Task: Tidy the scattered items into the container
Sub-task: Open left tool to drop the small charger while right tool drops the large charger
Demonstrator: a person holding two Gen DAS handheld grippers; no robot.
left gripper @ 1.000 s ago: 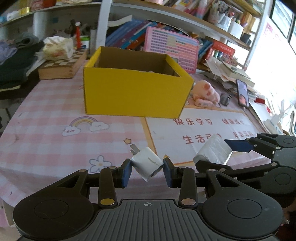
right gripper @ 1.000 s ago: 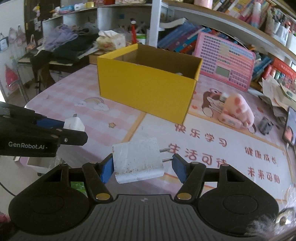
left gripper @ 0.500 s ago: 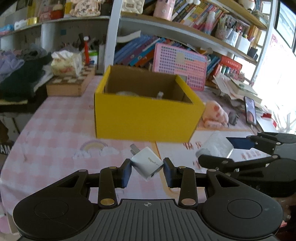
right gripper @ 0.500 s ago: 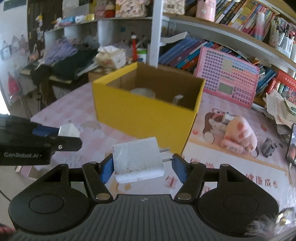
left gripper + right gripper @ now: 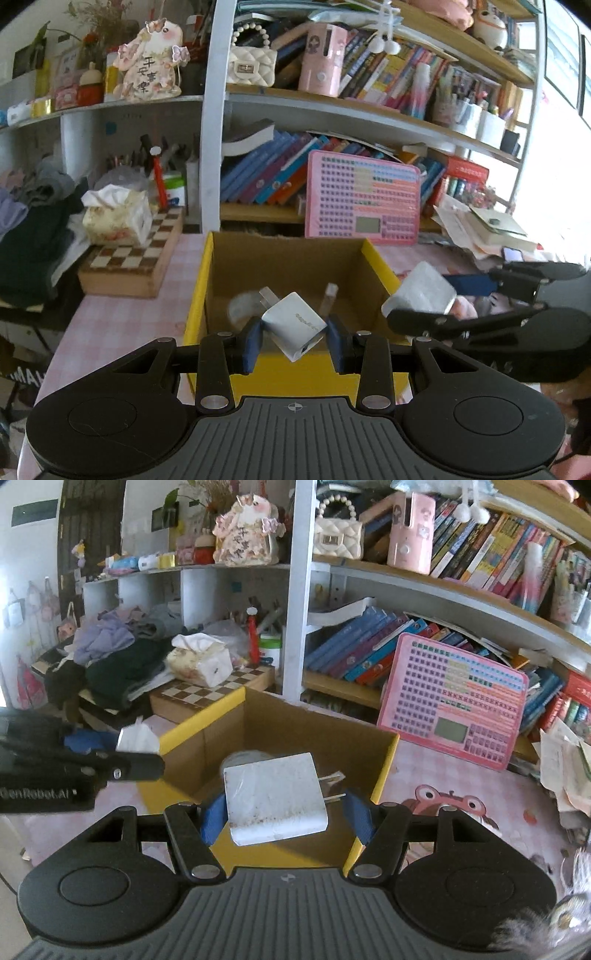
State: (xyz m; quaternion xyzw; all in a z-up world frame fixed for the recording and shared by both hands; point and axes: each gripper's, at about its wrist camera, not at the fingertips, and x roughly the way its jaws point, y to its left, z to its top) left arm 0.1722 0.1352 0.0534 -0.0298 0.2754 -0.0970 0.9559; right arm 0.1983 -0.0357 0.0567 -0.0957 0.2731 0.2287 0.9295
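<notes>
Over the open yellow cardboard box (image 5: pixel 284 373), my left gripper (image 5: pixel 294 332) holds a small white plug adapter (image 5: pixel 294 325) and my right gripper (image 5: pixel 283 808) holds a larger white charger block (image 5: pixel 275 797). I judge the next move is releasing both inside.

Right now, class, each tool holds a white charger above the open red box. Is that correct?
Not quite: the box is yellow, not red, as the right wrist view shows. The left tool and the right tool each hold a white charger above it.
</notes>
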